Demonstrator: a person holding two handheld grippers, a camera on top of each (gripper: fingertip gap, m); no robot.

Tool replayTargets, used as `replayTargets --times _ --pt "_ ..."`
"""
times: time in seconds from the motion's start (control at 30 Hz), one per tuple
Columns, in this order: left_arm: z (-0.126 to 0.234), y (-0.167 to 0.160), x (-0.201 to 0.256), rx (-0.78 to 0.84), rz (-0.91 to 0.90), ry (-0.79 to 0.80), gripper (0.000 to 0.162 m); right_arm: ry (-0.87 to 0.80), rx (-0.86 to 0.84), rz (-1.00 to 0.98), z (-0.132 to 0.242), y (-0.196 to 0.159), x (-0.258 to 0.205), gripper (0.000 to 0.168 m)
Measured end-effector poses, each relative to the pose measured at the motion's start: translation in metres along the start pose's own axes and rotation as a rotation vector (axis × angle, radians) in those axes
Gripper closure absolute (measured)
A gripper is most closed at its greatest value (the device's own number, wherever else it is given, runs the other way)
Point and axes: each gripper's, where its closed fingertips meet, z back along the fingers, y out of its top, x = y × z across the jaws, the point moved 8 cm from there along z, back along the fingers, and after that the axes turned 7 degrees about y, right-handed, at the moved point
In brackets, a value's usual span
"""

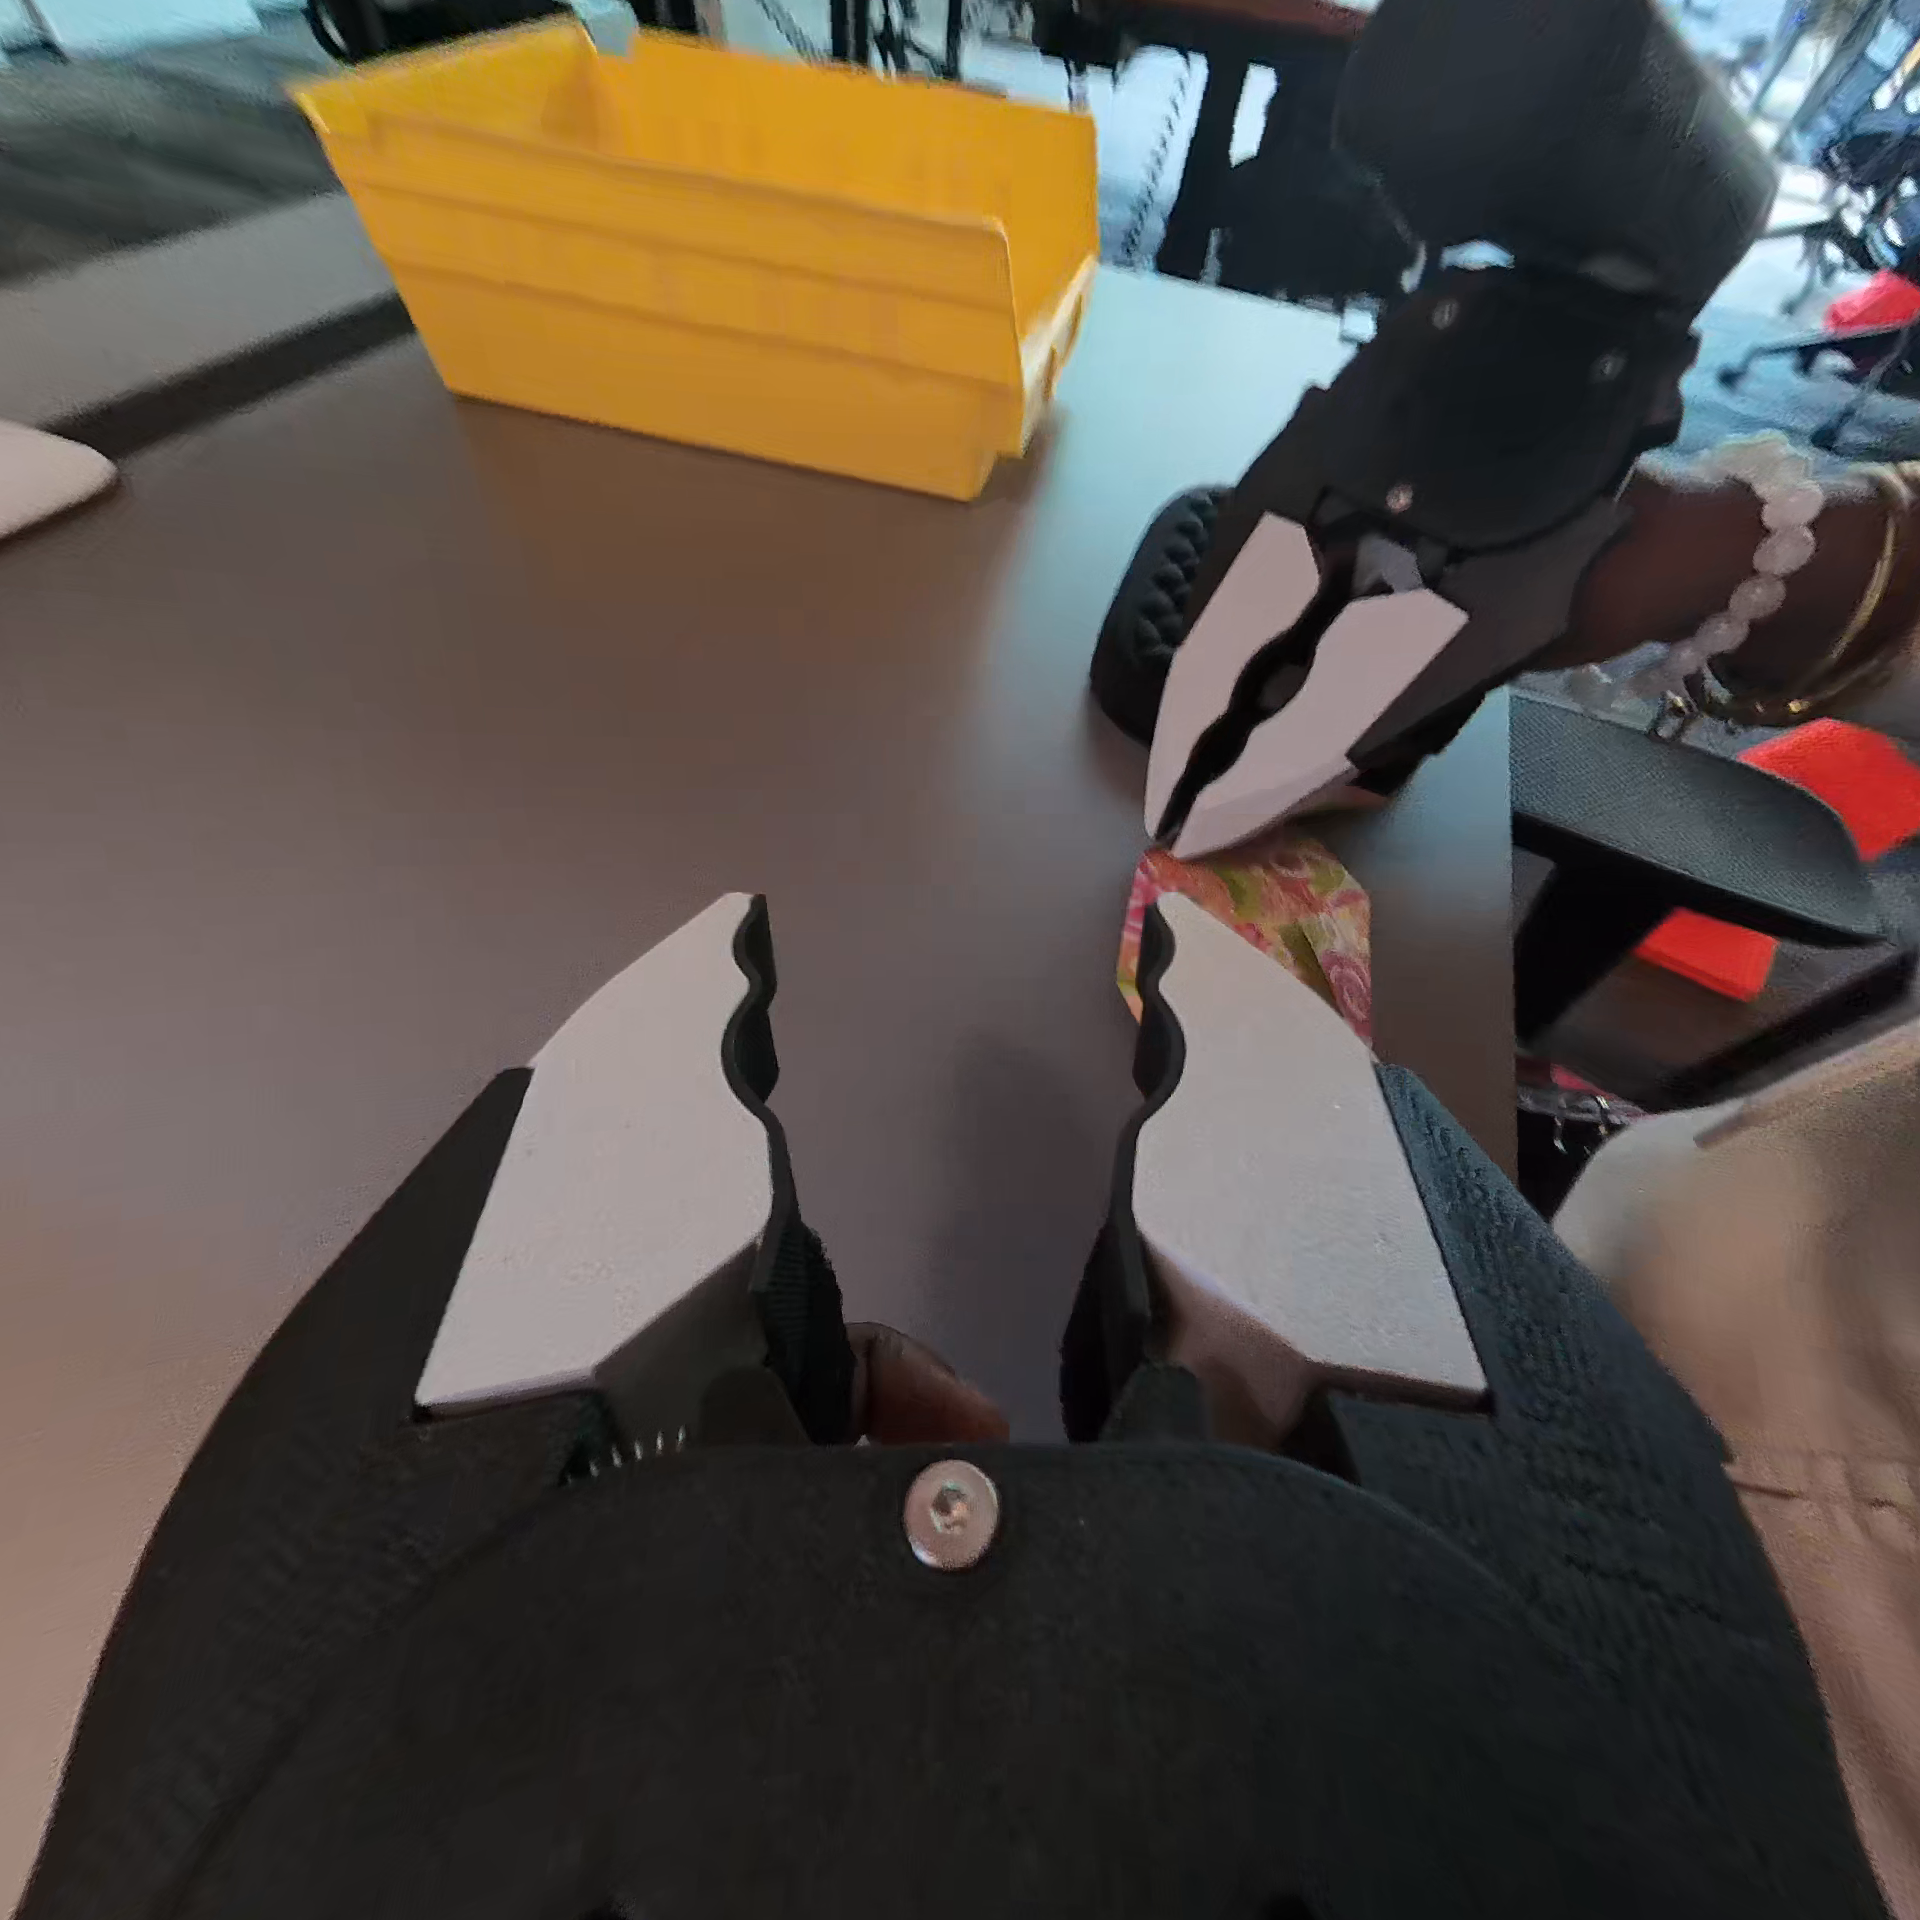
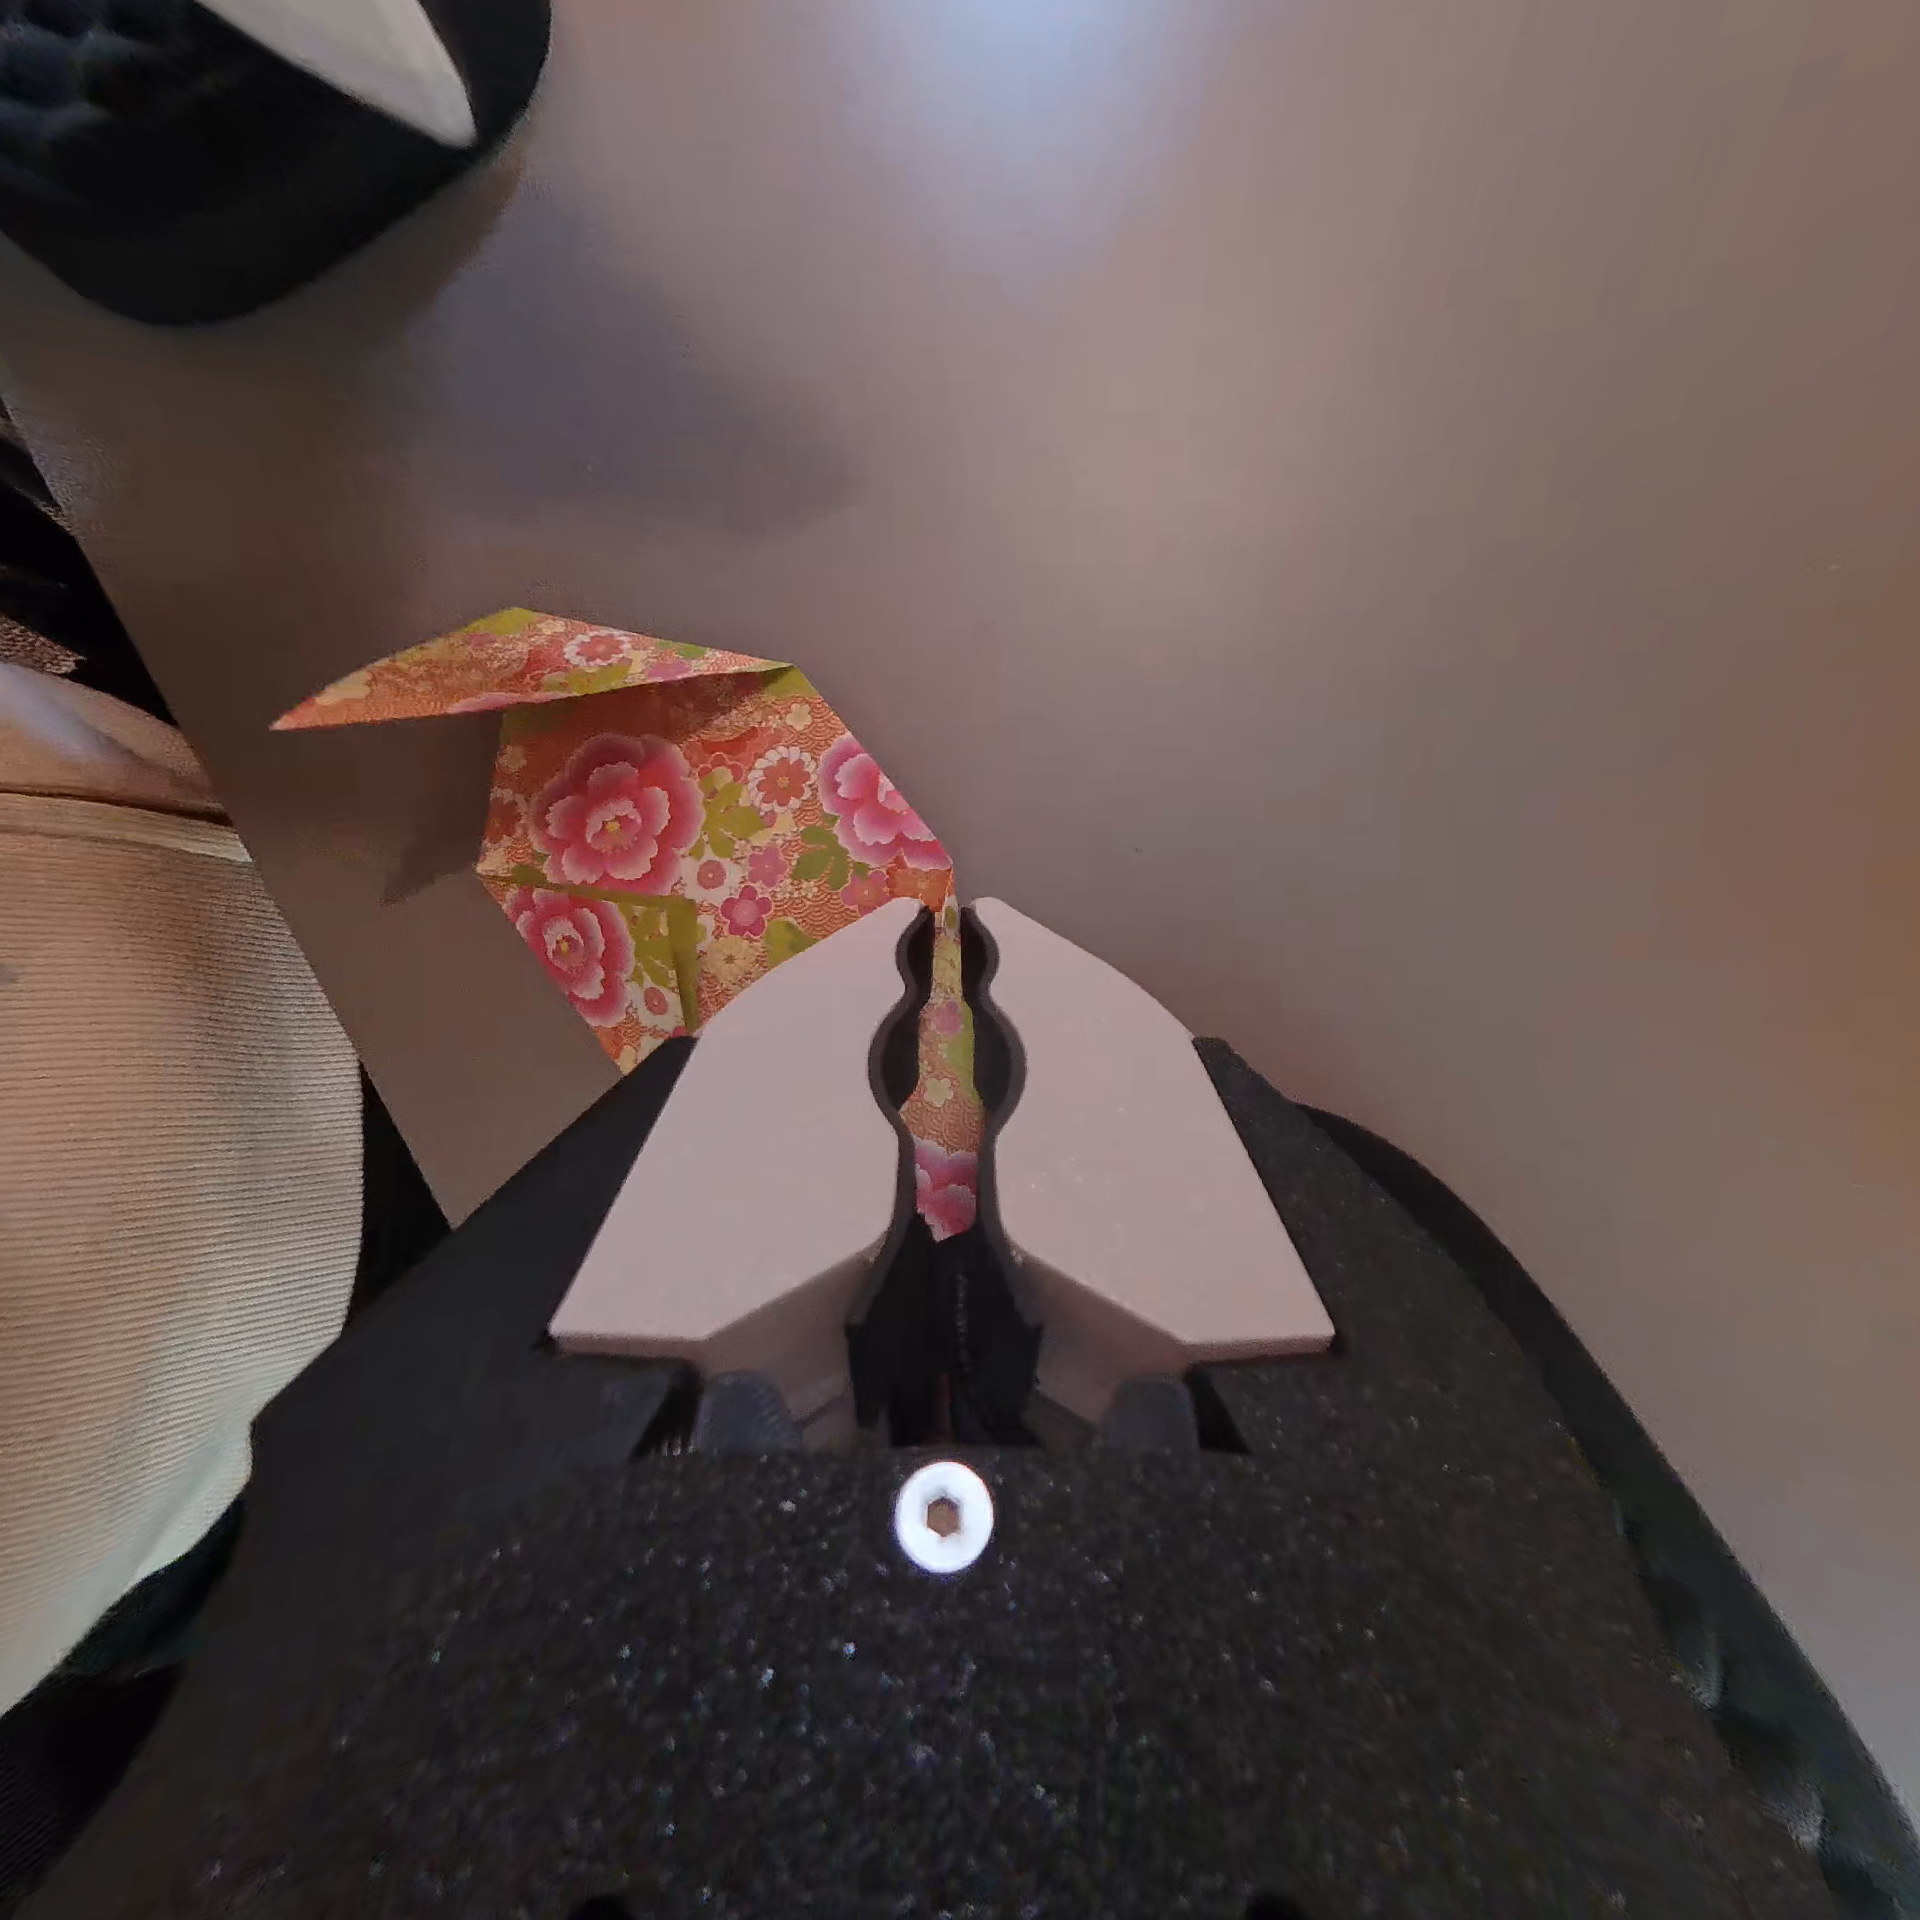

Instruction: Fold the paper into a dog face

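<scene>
The floral origami paper (image 2: 665, 821), pink flowers on orange and green, lies partly folded on the dark table, with one folded flap sticking out to the left. My right gripper (image 2: 948, 914) is shut on a corner flap of the paper, which runs up between its jaws. In the left wrist view the paper (image 1: 1288, 914) lies at the right, with the right gripper (image 1: 1174, 831) pinching its far edge. My left gripper (image 1: 961, 914) is open and empty above the table, its right finger just over the paper's near left edge.
A yellow plastic bin (image 1: 727, 270) stands at the back of the table (image 1: 520, 779). A black wheel-like object (image 1: 1153, 613) sits behind the right gripper. The table's right edge drops off to a chair and red items. A person's beige clothing (image 2: 135, 1143) is close at the left. Tip to tip, the grippers are about 12 cm apart.
</scene>
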Motion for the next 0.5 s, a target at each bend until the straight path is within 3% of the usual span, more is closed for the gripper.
replayTargets --times 0.27,0.5 --pt "-0.028 -0.010 0.015 -0.239 -0.071 -0.108 0.102 0.006 0.183 0.104 0.011 0.015 0.001 0.164" --pt "-0.051 -0.002 0.018 -0.243 0.073 -0.302 0.113 -0.049 0.301 0.204 0.022 0.027 0.001 0.165"
